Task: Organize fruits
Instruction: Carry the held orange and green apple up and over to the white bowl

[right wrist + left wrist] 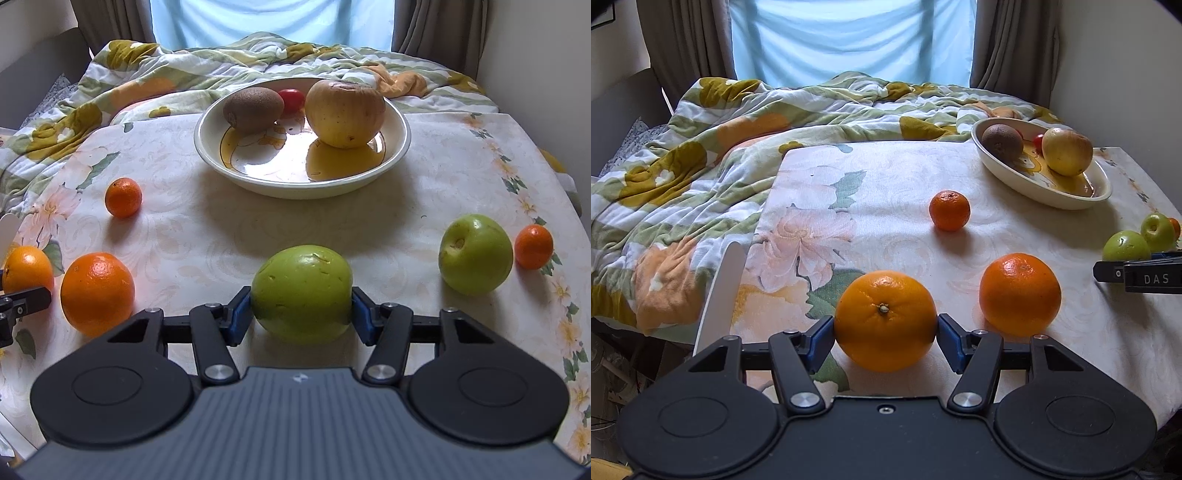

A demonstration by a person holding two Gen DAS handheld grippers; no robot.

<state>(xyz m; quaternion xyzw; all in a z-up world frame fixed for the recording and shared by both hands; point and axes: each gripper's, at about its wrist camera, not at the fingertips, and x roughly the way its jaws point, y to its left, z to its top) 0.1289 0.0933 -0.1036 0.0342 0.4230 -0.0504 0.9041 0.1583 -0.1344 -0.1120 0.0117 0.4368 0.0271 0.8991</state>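
My left gripper is shut on a large orange that rests on the table near its front left. My right gripper is shut on a green apple at the table's front middle. A cream bowl at the back holds a kiwi, a small red fruit and a yellow apple. Loose on the table are a second orange, a small mandarin, another green apple and a second mandarin.
The table has a pale floral cloth. A bed with a flowered quilt lies behind and to the left. A white chair back stands at the table's left edge. Curtains hang at the back.
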